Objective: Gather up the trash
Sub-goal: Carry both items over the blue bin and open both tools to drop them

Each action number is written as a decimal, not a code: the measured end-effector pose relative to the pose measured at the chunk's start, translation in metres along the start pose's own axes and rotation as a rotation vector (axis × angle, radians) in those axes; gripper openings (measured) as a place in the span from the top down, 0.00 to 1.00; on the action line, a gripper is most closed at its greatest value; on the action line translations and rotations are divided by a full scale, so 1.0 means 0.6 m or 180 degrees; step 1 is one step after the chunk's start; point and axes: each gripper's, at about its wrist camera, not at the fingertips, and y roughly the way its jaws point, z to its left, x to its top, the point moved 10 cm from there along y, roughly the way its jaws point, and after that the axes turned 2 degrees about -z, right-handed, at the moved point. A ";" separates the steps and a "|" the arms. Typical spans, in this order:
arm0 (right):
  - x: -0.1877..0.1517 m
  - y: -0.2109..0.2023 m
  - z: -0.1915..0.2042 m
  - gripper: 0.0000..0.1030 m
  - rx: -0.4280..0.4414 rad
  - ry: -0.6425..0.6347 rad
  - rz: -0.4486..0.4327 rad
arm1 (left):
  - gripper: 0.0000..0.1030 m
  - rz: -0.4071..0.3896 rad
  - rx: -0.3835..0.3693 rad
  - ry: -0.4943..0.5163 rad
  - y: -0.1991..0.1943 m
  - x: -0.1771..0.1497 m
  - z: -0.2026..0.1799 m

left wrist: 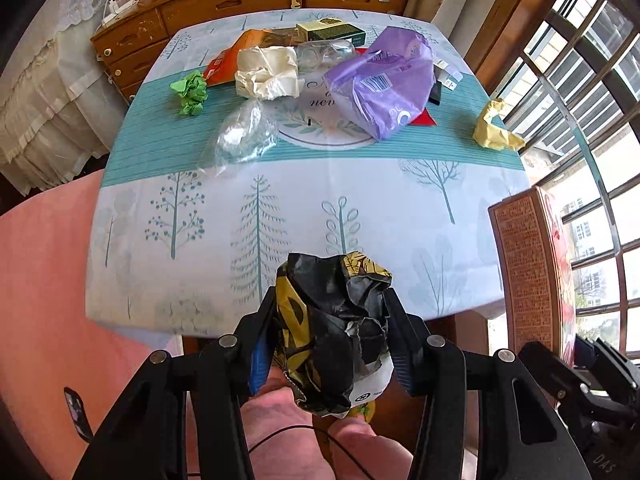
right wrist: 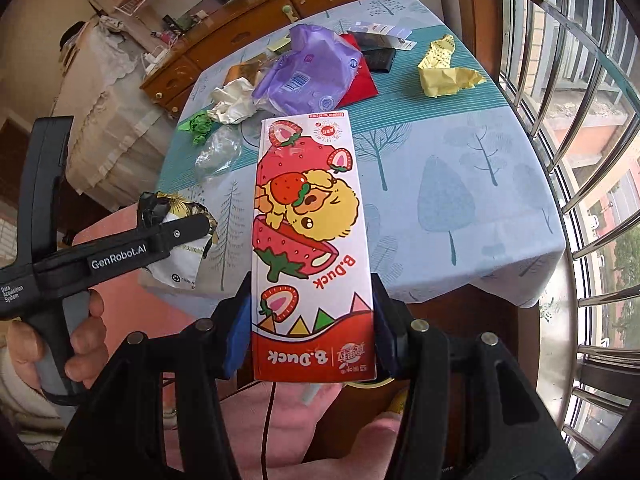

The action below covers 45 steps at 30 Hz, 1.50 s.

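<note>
My left gripper (left wrist: 330,316) is shut on a crumpled black and gold wrapper (left wrist: 332,328), held in front of the table's near edge; it also shows in the right wrist view (right wrist: 176,220). My right gripper (right wrist: 312,320) is shut on a flat red and white strawberry B.Duck box (right wrist: 308,216), held upright over the near edge; the box's side shows at the right of the left wrist view (left wrist: 524,264). On the table lie a purple plastic bag (left wrist: 384,80), crumpled white paper (left wrist: 268,72), a green paper ball (left wrist: 190,92), a clear plastic bag (left wrist: 244,132) and a yellow wrapper (left wrist: 494,126).
The table (left wrist: 360,184) wears a tree-patterned cloth. At its back lie an orange packet (left wrist: 228,60), a clear cup (left wrist: 324,54), a dark green box (left wrist: 332,32) and a red sheet (left wrist: 424,118). A wooden dresser (left wrist: 240,0) stands behind, window bars (right wrist: 580,120) to the right.
</note>
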 end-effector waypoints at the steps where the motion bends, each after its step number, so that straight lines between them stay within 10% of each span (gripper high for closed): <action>1: -0.012 -0.009 -0.002 0.53 0.0011 -0.0054 0.0005 | 0.53 -0.0007 0.0018 0.0002 -0.004 -0.022 -0.012; 15: -0.257 0.063 -0.075 0.53 0.0008 0.0024 0.0798 | 0.53 0.0624 0.0184 0.0083 0.085 -0.271 -0.017; 32: -0.527 0.487 -0.253 0.52 -0.0387 0.0628 0.1273 | 0.52 0.1138 0.0086 0.0200 0.561 -0.454 0.029; 45: -0.626 0.782 -0.341 0.43 -0.0718 0.0198 0.1180 | 0.39 0.1080 0.0163 0.0299 0.834 -0.525 0.047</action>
